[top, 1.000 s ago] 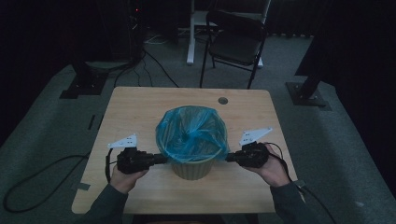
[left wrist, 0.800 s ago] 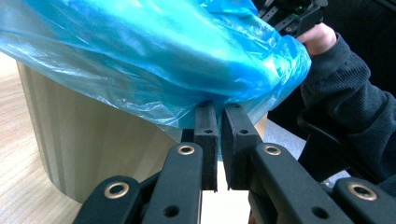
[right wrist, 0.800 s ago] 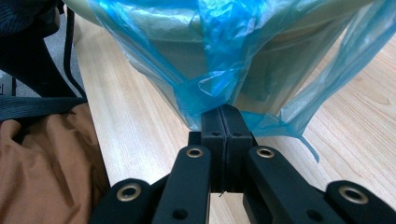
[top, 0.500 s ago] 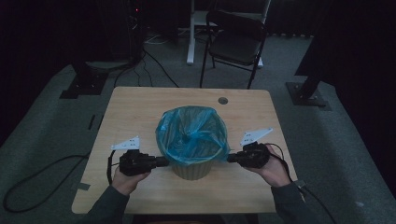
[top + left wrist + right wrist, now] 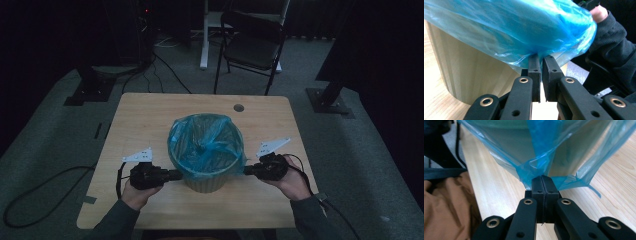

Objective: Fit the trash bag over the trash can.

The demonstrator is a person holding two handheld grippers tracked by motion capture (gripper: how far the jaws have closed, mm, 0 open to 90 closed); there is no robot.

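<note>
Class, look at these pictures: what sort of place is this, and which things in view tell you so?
Probably a recording studio or lab, not a home: a lone wooden table on grey carpet, dark curtains around, stand bases and cables on the floor, and a folding chair behind. Both grippers pinch a bin's blue bag.

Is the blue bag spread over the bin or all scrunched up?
Spread. The blue bag drapes over the rim of the upright bin, with its hem pinched by the left gripper and the right gripper.
</note>
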